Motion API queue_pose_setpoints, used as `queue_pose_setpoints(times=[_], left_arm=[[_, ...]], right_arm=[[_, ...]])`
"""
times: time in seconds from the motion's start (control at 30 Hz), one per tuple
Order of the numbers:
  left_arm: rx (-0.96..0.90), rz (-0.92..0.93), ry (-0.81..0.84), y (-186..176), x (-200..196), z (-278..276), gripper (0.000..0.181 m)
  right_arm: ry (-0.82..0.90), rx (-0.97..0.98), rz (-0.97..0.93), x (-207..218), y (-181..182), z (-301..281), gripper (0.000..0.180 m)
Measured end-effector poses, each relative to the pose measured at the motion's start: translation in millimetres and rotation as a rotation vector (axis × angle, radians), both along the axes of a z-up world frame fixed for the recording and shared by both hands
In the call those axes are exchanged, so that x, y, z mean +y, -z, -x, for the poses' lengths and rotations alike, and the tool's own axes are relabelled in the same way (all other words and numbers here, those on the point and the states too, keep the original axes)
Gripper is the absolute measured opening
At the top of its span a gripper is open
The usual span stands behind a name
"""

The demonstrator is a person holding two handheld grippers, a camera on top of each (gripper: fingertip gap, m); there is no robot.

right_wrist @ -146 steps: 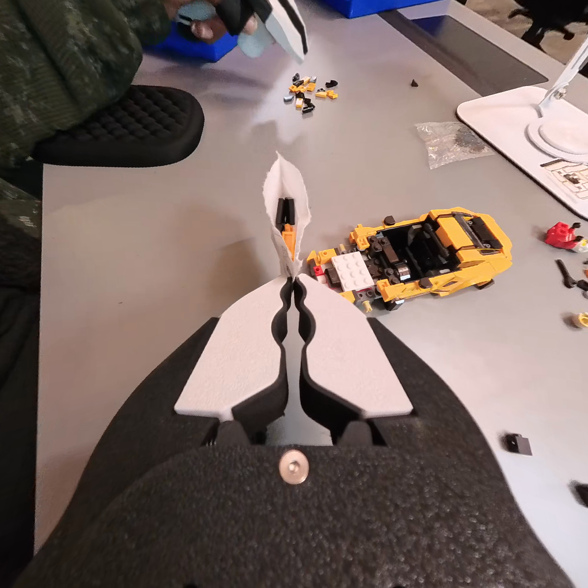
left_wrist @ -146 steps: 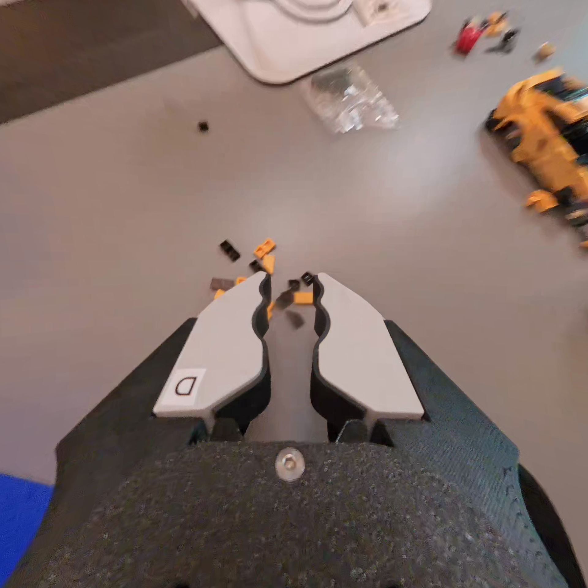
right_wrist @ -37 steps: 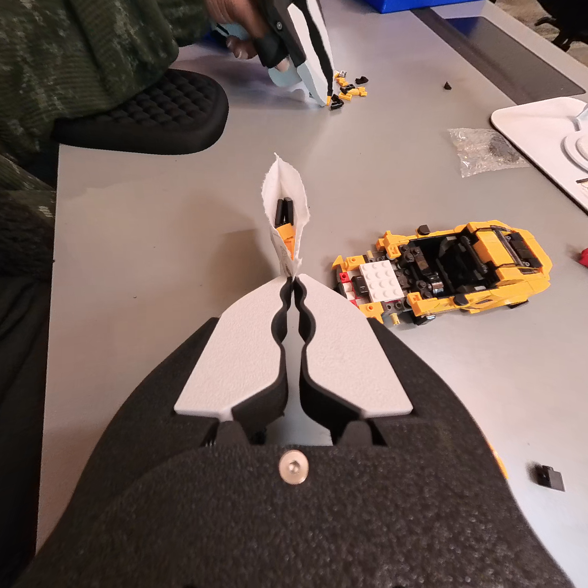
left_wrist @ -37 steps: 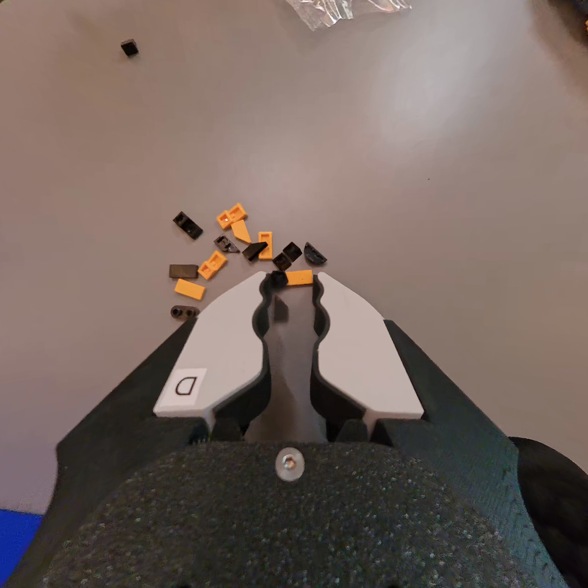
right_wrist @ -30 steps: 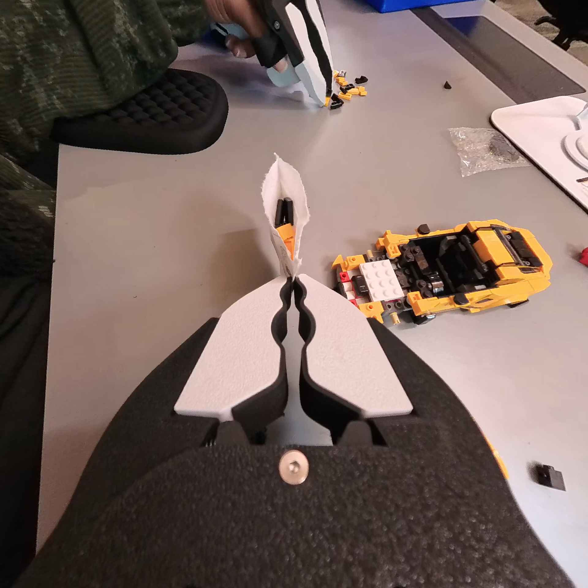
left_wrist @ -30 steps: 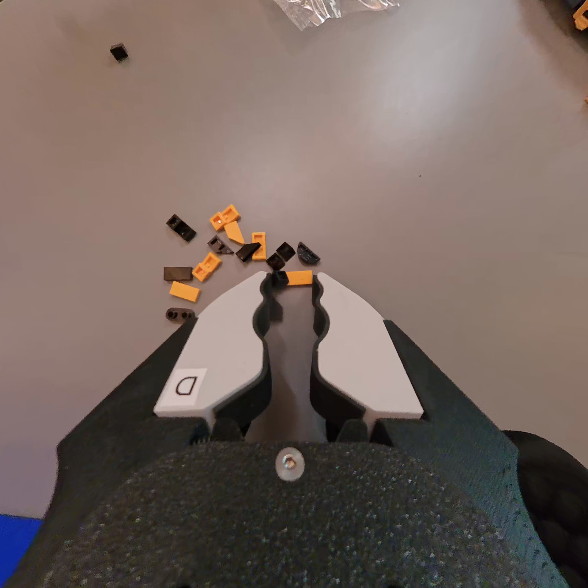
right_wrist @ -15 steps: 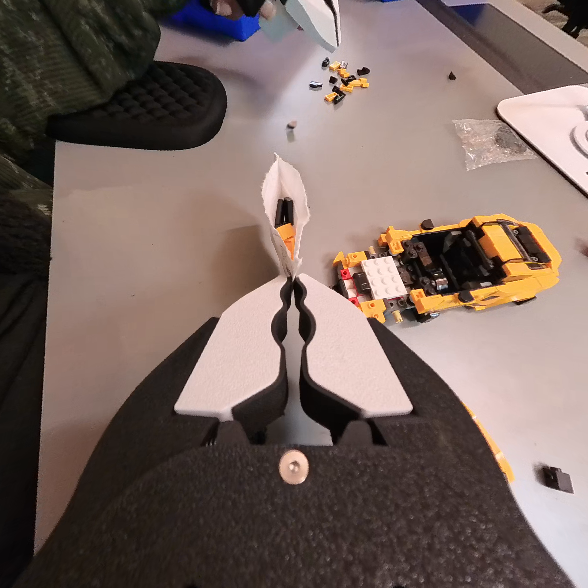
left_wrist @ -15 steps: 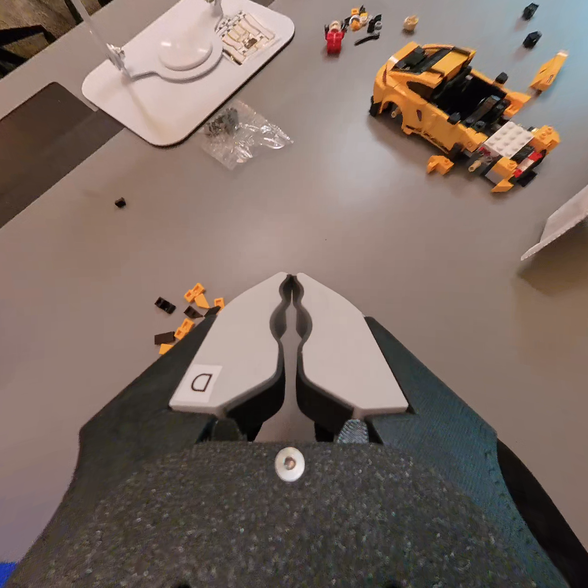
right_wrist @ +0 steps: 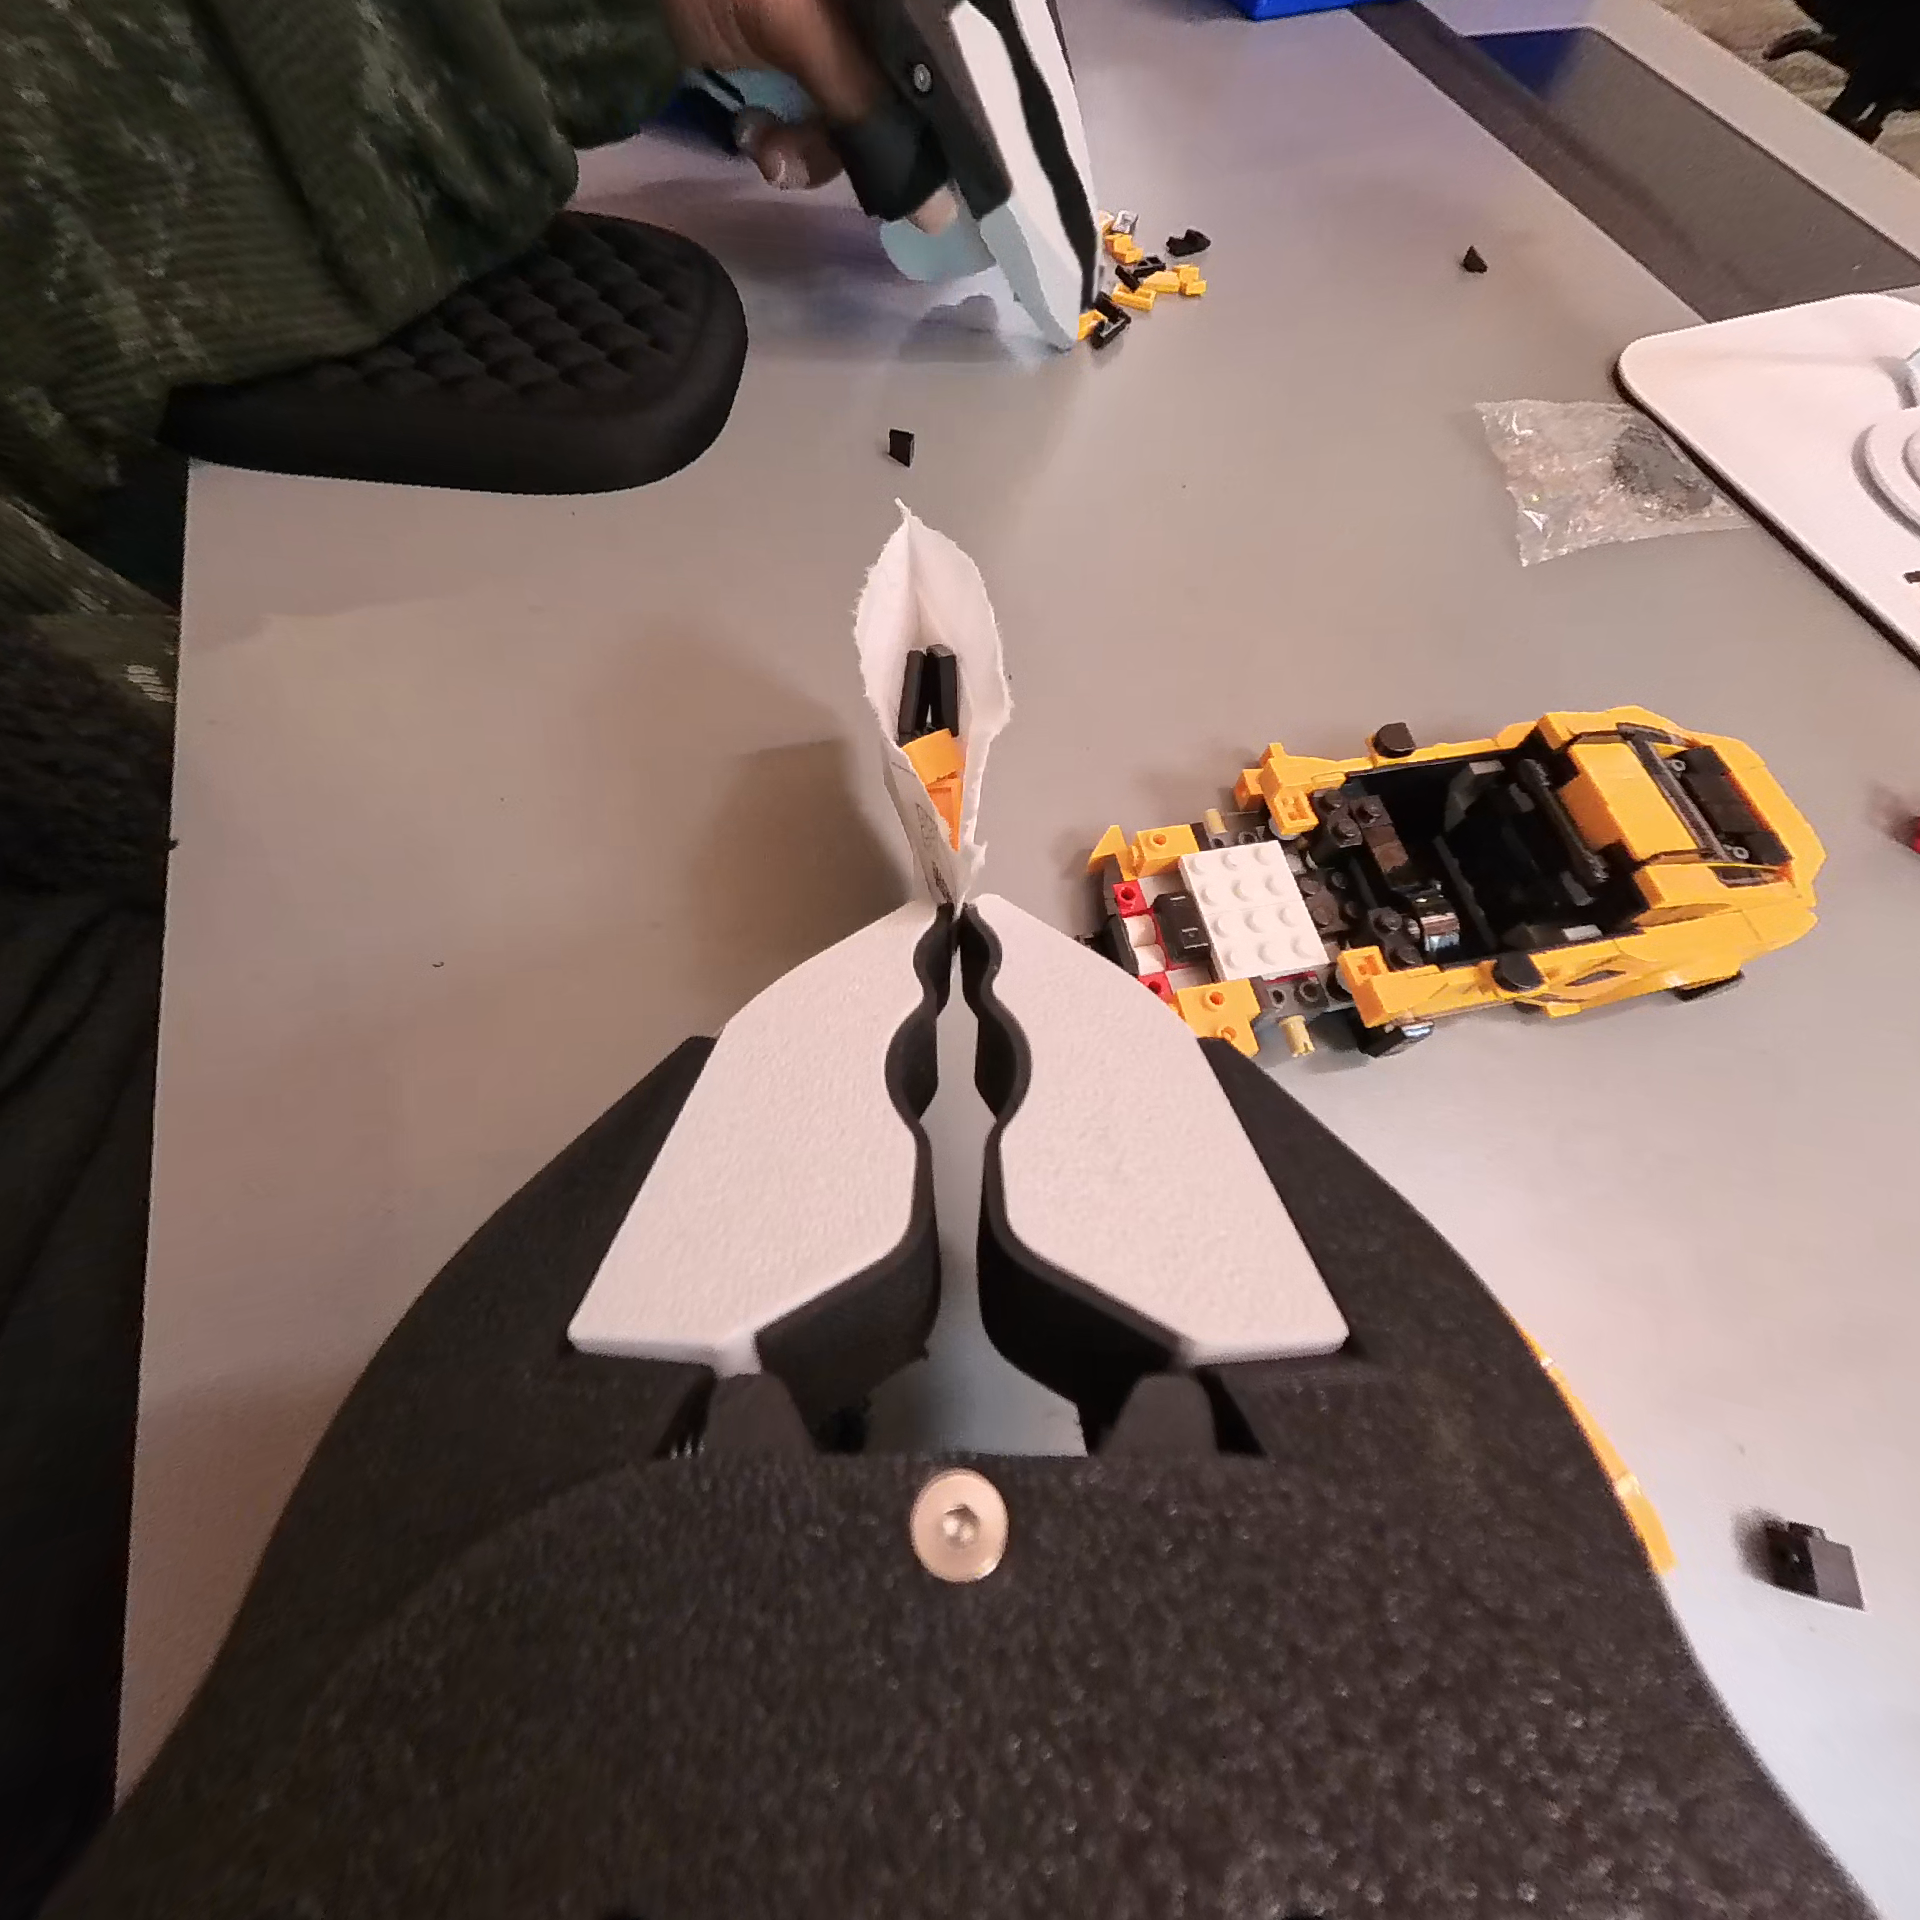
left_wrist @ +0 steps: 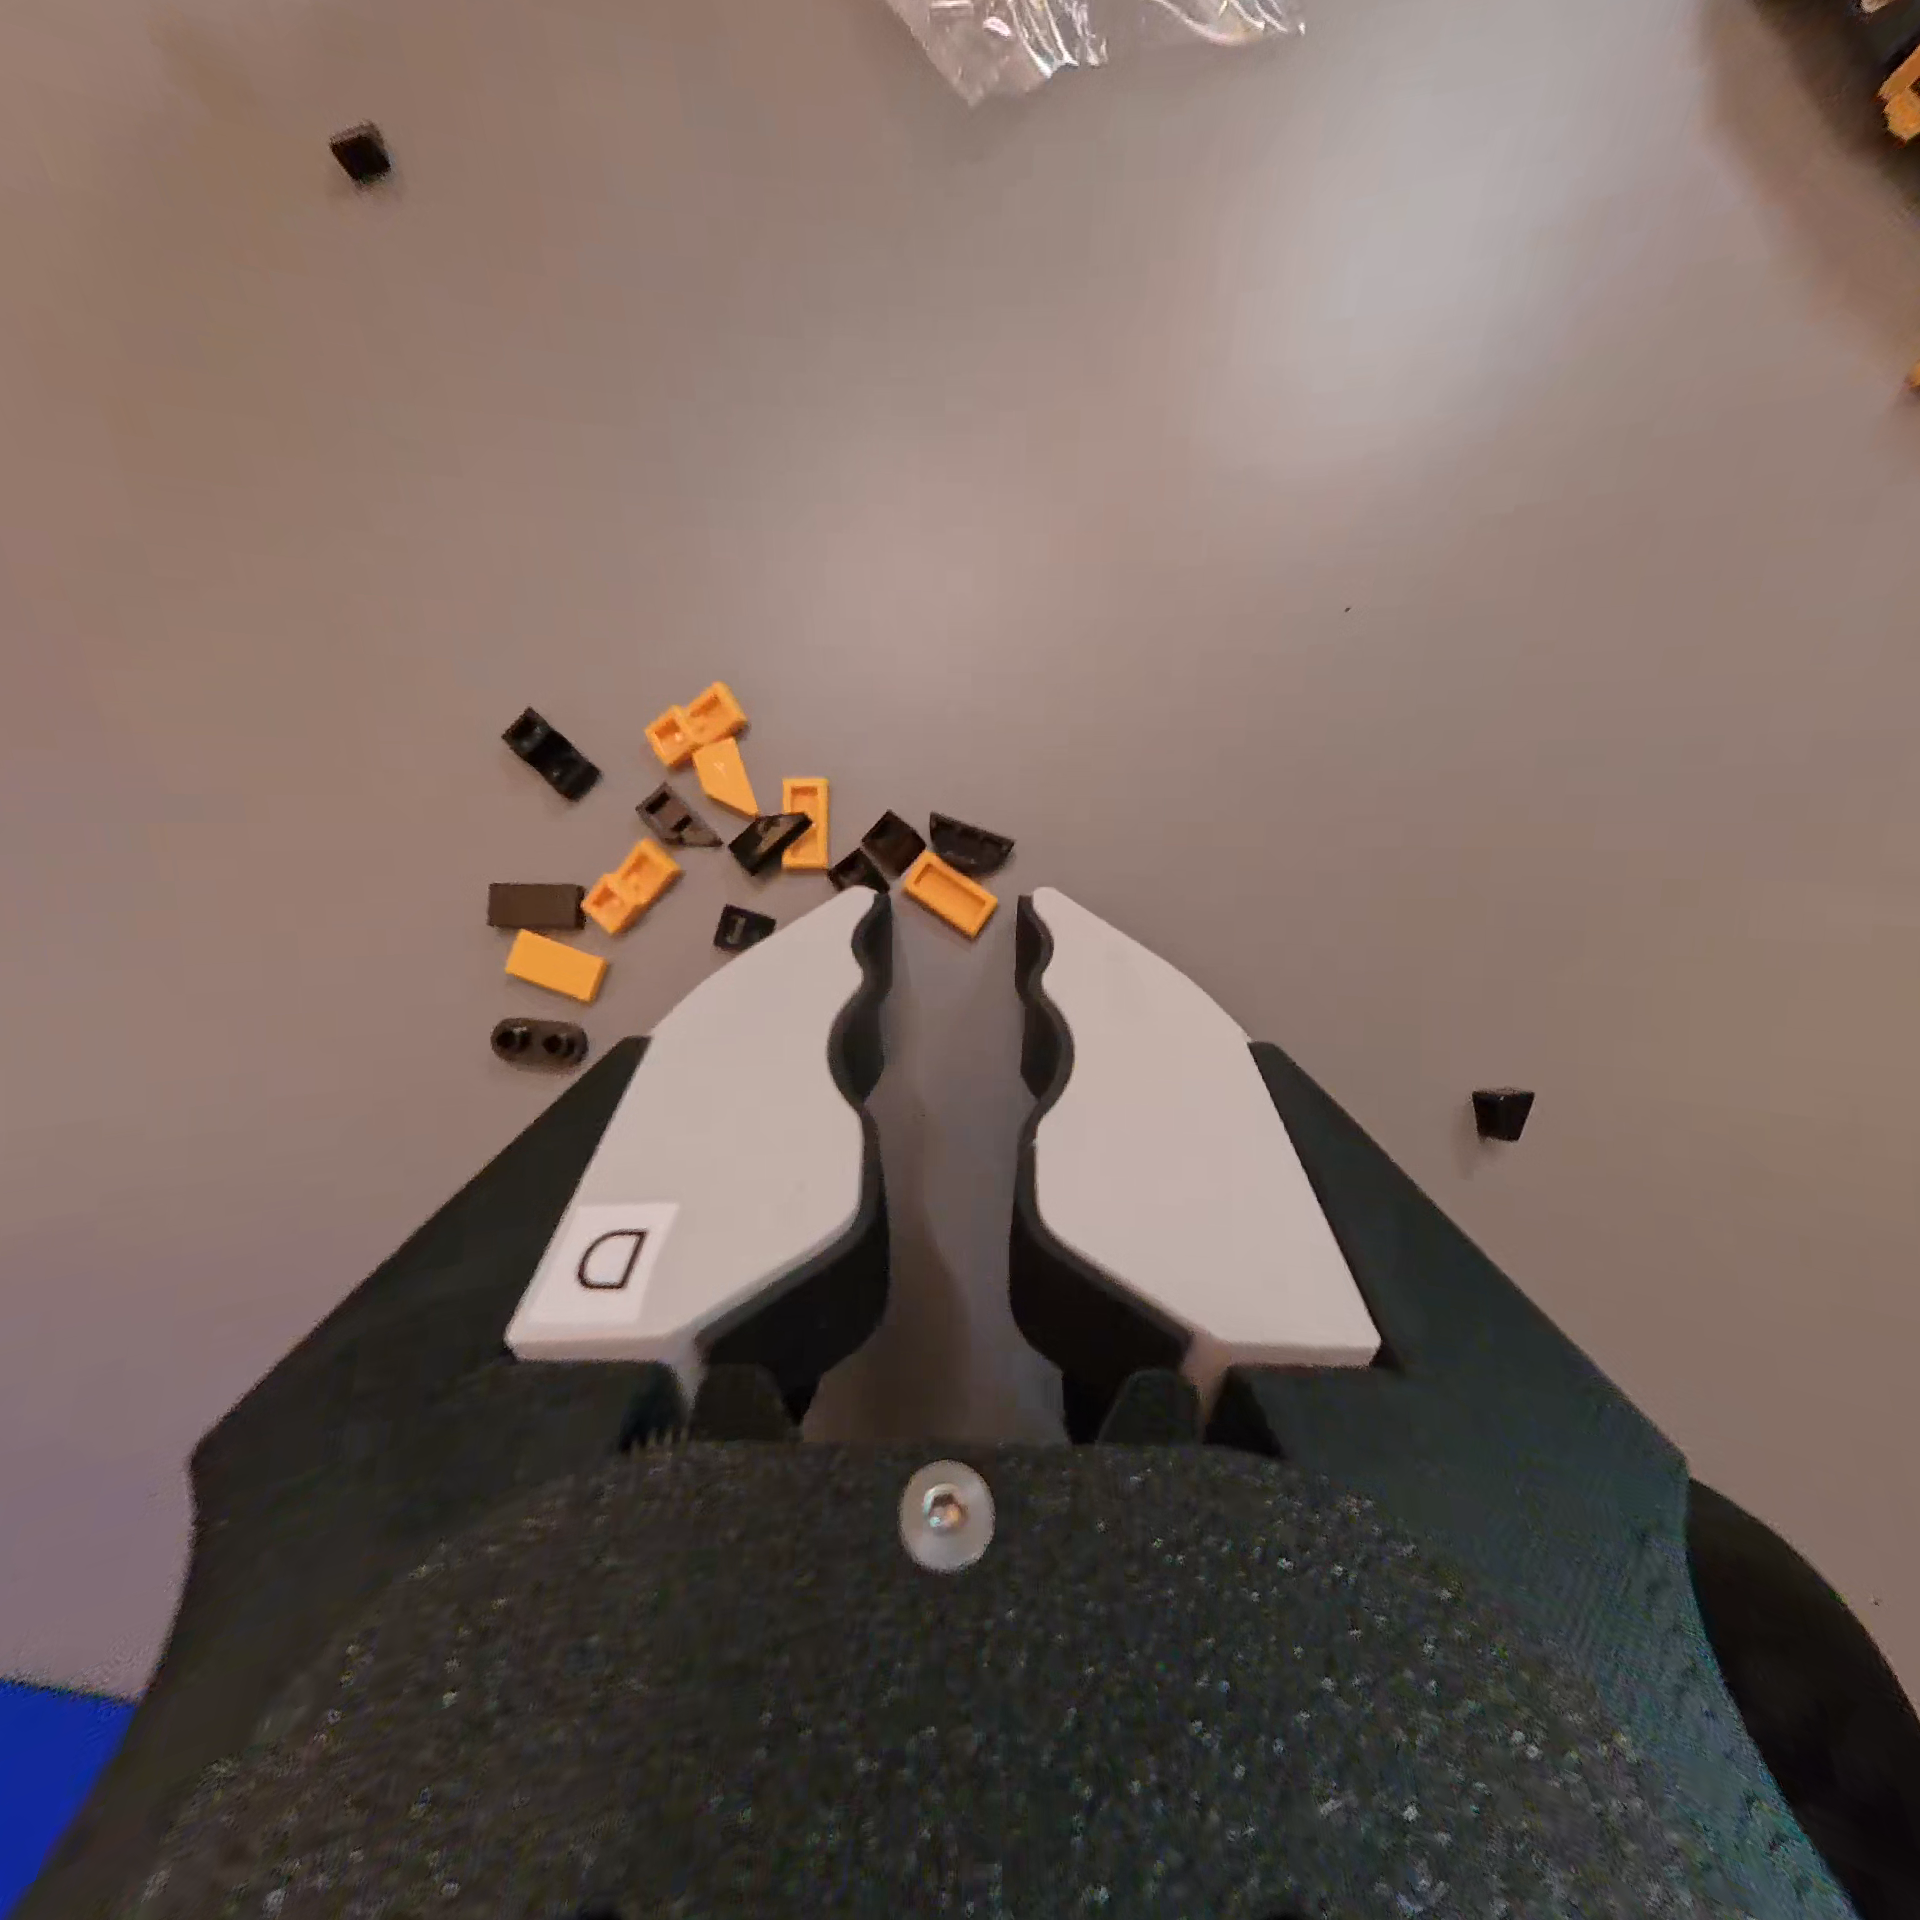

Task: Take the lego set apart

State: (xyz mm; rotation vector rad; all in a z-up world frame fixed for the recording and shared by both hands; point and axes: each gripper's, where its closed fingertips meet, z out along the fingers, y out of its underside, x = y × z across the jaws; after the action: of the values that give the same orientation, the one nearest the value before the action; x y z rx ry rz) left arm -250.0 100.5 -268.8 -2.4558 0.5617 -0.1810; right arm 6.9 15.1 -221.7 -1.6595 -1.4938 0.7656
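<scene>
My left gripper point(left_wrist: 954, 904) is open and low over a pile of small orange and black lego pieces point(left_wrist: 727, 831). An orange tile point(left_wrist: 949, 894) lies on the table between its tips. In the right wrist view this gripper point(right_wrist: 1049, 301) shows far off at the same pile point(right_wrist: 1143, 275). My right gripper point(right_wrist: 958, 909) is shut on the bottom of a torn white paper bag point(right_wrist: 914, 592), which stands upright with black and orange pieces inside. The partly stripped yellow lego car point(right_wrist: 1455, 883) sits on the grey table to the right of the bag.
A lone black piece point(left_wrist: 1502, 1114) lies right of my left gripper, another point(left_wrist: 361, 154) at far left. A clear plastic bag point(right_wrist: 1600, 488) and white stand base point(right_wrist: 1787, 416) lie at right. A black padded armrest point(right_wrist: 468, 353) and green sleeve point(right_wrist: 208, 156) are at left. A black piece point(right_wrist: 1813, 1569) lies near right. My right fingertips sit around 30 centimetres from my left ones. From the left gripper's tips to the black padded armrest point(right_wrist: 468, 353) is close to 20 centimetres.
My left gripper was raised and shut half a second ago; it has come back down to the pile and opened. A black piece now lies to its right. The right gripper still holds the bag.
</scene>
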Motion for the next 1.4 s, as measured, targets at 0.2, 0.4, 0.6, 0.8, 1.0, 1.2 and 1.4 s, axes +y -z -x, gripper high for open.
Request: queue_pose_setpoints(times=[0.2,0.4,0.6,0.8,1.0,1.2,1.4], left_arm=[[0.000,-0.010,-0.016,0,6,-3,0.008],[-0.089,-0.067,0.201,-21,-9,-39,0.007],[-0.371,-0.340,0.742,-106,-71,-165,0.007],[-0.289,-0.314,0.947,-91,-101,-227,0.007],[-0.232,-0.303,0.943,-78,-97,-231,0.014],[-0.196,-0.340,0.871,-90,-86,-205,0.018],[-0.026,-0.264,0.513,-76,-50,-98,0.024]], right_arm=[[0.001,-0.002,0.000,0,0,0,0.001],[0.008,0.008,-0.003,1,-2,-1,0.001],[-0.003,-0.008,-0.003,0,3,1,0.001],[-0.032,-0.004,-0.010,-5,2,3,0.001],[-0.053,0.006,-0.014,-9,1,4,0.001],[-0.044,0.011,-0.011,-7,0,3,0.001],[-0.039,0.002,-0.006,-6,2,3,0.001]])
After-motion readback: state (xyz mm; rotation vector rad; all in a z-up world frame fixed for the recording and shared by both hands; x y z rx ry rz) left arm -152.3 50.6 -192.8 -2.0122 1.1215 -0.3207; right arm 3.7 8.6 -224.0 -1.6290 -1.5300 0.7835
